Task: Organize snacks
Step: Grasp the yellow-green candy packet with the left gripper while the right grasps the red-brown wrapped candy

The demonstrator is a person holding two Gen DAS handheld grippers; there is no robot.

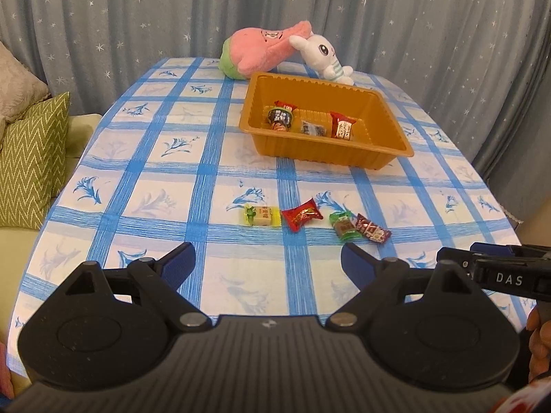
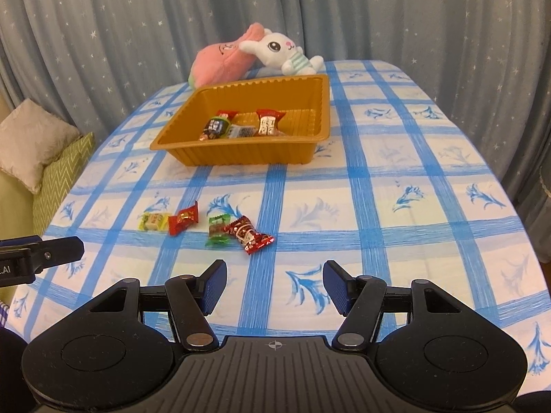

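- Behind, two plush toys lie at the table's far edge: a pink one (image 1: 261,50) and a white bunny (image 1: 323,58), the bunny leaning on the pink one, both just past the tray.
- Green cushion (image 1: 32,158) sits off the table's left side; starry curtain (image 1: 137,10) hangs behind.
- Nothing lies between either claw and the loose candies.
- Four candies lie in a rough row on the checked tablecloth (image 1: 155,179): yellow candy (image 1: 261,215) long axis left-right, red candy (image 1: 302,214) tilted, green candy (image 1: 344,225) and dark red candy (image 1: 372,228) touching, both diagonal.
- Orange tray (image 1: 327,148) holds several wrapped candies (image 1: 310,122) near its front wall.
- Left gripper (image 1: 268,258) spread wide, holding nothing, short of the row.
- Right gripper (image 2: 274,284) spread, holding nothing.
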